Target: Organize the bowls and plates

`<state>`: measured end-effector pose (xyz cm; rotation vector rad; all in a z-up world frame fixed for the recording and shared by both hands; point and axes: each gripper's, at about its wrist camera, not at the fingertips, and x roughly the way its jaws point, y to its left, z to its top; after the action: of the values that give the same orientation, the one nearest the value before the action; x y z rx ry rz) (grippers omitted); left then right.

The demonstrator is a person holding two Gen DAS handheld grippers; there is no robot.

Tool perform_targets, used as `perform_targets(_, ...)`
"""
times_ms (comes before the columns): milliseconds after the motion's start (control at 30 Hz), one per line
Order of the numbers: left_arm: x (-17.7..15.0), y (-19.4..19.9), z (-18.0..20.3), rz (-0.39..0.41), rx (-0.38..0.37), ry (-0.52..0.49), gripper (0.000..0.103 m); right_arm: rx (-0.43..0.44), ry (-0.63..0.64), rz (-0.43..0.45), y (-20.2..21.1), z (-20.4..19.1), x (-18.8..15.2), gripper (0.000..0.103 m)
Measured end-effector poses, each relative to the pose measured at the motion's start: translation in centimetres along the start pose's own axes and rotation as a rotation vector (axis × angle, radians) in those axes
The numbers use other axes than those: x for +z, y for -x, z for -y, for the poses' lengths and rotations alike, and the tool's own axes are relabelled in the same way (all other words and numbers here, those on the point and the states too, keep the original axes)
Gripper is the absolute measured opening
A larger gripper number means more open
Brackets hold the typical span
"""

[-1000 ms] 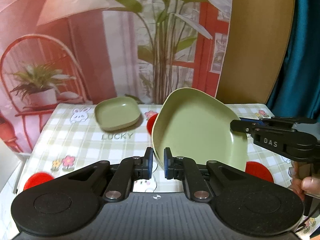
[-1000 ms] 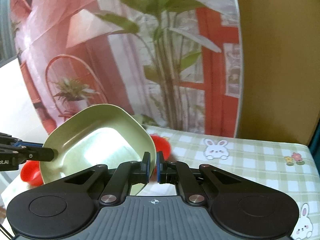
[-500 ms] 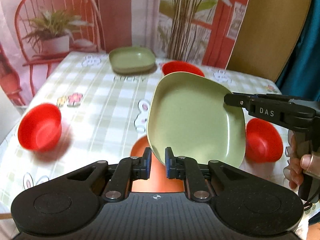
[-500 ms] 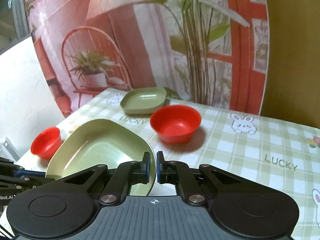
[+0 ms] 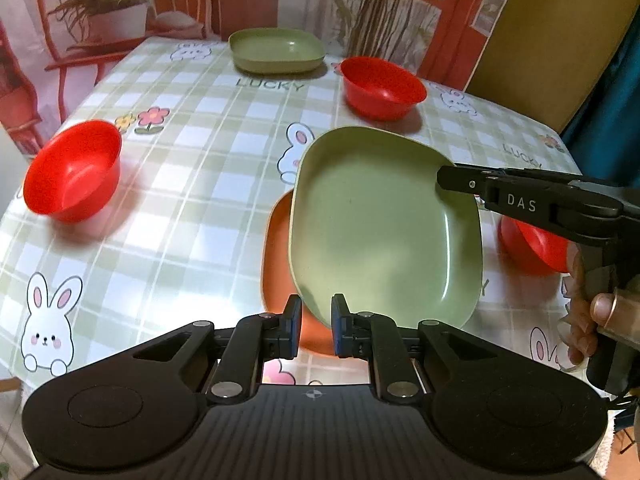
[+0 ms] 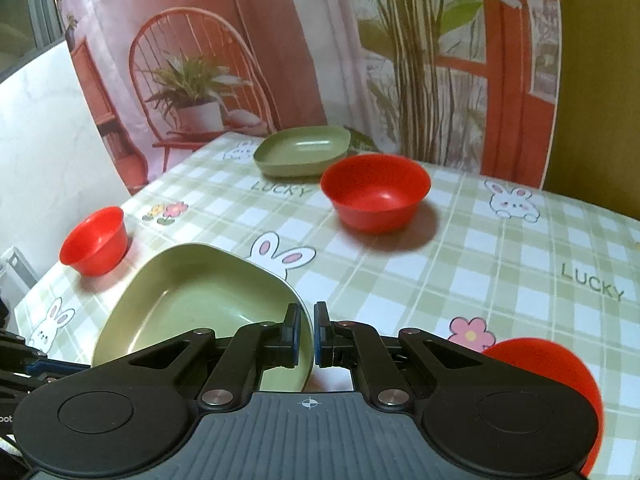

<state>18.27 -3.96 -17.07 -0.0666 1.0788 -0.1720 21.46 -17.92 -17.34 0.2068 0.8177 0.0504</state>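
The left gripper [image 5: 313,330] stands slightly parted with the near rim of the green plate [image 5: 384,228] between its pads; whether they press on it I cannot tell. The right gripper [image 6: 307,334] is clenched on the plate's opposite rim, its tip also seen at the plate's far right corner in the left view. The plate hangs tilted over an orange plate [image 5: 278,248] on the checked tablecloth [image 5: 192,184].

Only the left view shows the orange plate and the person's hand [image 5: 596,312] on the right handle. Both views show a second green plate [image 6: 302,150] at the far edge and three red bowls [image 6: 376,192].
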Motion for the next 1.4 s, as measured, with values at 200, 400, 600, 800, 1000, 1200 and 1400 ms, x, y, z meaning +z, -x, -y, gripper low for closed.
perform_targets(200, 0.0, -0.2, -0.2, -0.017, 0.000, 0.019, 0.017, 0.000, 0.011, -0.017, -0.7, -0.6, -0.2, 0.006)
perform_targets(400, -0.2, -0.4, -0.7, -0.030, -0.001, 0.035, 0.017, -0.003, 0.013, -0.038, -1.3, -1.0, -0.6, 0.006)
perform_targets(600, -0.4, -0.6, -0.9, -0.035, -0.006, 0.045, 0.017, -0.009, 0.017, -0.048, -1.6, -1.1, -0.7, 0.006)
perform_targets(800, -0.4, -0.9, -1.0, -0.047, -0.013, 0.054, 0.017, -0.016, 0.018, -0.059, -1.9, -1.1, -0.8, 0.007)
perform_targets(1000, -0.4, -1.1, -1.3, -0.053, -0.022, 0.067, 0.017, -0.026, 0.009, -0.073, -2.4, -0.9, -1.1, 0.007)
perform_targets(1200, -0.4, -1.2, -1.5, -0.058, -0.027, 0.081, 0.018, -0.041, 0.019, -0.073, -2.5, -1.1, -1.3, 0.008)
perform_targets(1400, 0.1, -0.2, -1.3, -0.004, -0.001, 0.057, 0.018, -0.063, 0.032, -0.073, -2.5, -1.6, -1.9, 0.017)
